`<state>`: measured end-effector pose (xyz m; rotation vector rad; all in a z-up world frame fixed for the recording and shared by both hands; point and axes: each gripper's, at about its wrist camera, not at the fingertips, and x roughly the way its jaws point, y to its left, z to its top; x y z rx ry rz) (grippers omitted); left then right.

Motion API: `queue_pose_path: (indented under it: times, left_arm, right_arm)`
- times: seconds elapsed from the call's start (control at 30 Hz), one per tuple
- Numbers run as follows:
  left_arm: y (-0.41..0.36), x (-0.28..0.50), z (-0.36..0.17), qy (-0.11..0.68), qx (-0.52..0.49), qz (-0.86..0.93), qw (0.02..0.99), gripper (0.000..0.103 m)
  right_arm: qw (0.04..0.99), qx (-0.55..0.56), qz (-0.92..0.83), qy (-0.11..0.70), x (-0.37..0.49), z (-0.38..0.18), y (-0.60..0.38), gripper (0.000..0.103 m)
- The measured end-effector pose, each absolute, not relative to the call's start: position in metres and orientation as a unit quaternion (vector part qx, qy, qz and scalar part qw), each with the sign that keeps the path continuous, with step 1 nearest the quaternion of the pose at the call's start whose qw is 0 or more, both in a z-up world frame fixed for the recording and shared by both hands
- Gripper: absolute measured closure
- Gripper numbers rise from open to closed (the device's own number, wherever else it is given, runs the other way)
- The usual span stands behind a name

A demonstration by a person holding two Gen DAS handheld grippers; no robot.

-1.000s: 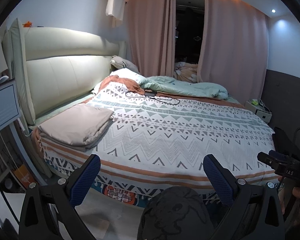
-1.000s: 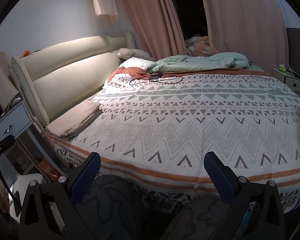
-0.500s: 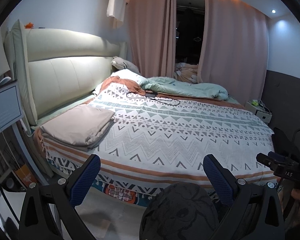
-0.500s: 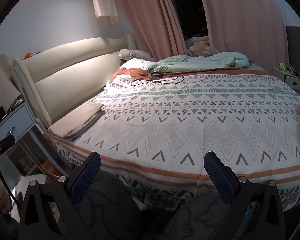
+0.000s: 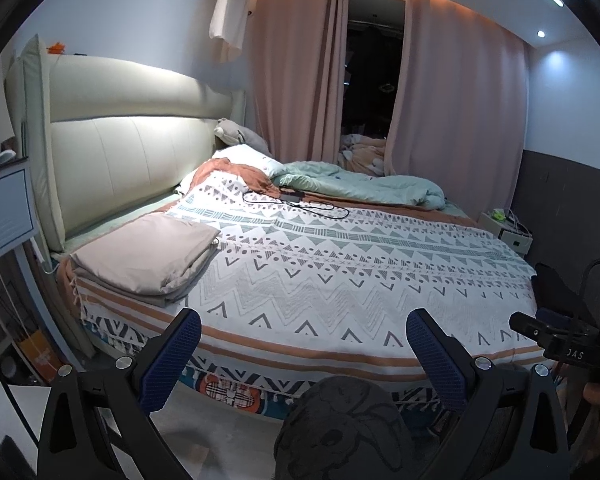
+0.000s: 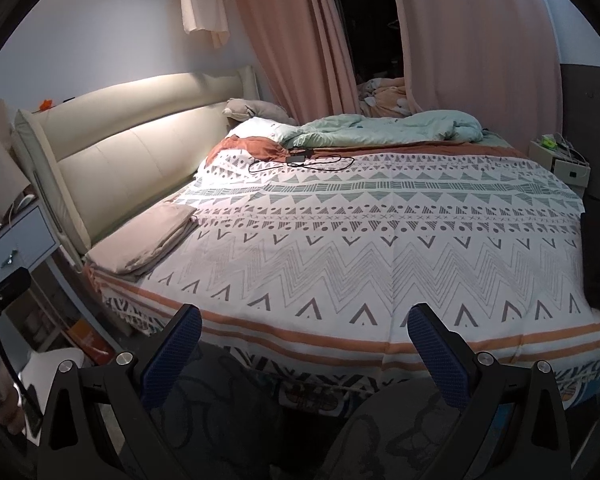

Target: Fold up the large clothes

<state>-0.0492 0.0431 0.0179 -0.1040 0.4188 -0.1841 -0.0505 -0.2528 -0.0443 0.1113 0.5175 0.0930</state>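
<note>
A folded beige cloth (image 5: pixel 148 258) (image 6: pixel 140 240) lies on the near left corner of the bed, on a patterned white blanket (image 5: pixel 340 272) (image 6: pixel 380 248) with grey zigzags and orange stripes. My left gripper (image 5: pixel 302 352) hovers open off the bed's near edge, with nothing between its blue pads. My right gripper (image 6: pixel 304 348) is open as well, held in front of the same edge, empty. Part of the right gripper's body shows at the right edge of the left wrist view. A person's patterned dark knee (image 5: pixel 340 428) sits below the grippers.
A crumpled mint duvet (image 5: pixel 360 184) and a black cable with charger (image 5: pixel 296 202) lie at the far side. A padded headboard (image 5: pixel 132 152) runs along the left. A nightstand (image 6: pixel 16 240) stands left, another small stand (image 6: pixel 560 160) right. Pink curtains hang behind.
Both views have drawn back a little and shifted slightly; the bed sits a bit farther off. Both grippers stay open and empty.
</note>
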Motion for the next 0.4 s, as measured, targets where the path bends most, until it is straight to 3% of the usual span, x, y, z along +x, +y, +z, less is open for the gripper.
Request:
queue_pose_path:
  times: [0.4]
  left_arm:
    - [0.059,-0.053,0.024,0.197,-0.049,-0.066,0.977,0.000]
  right_arm:
    - [0.964,0.058,0.059,0.254,-0.037,-0.039,-0.239,0.000]
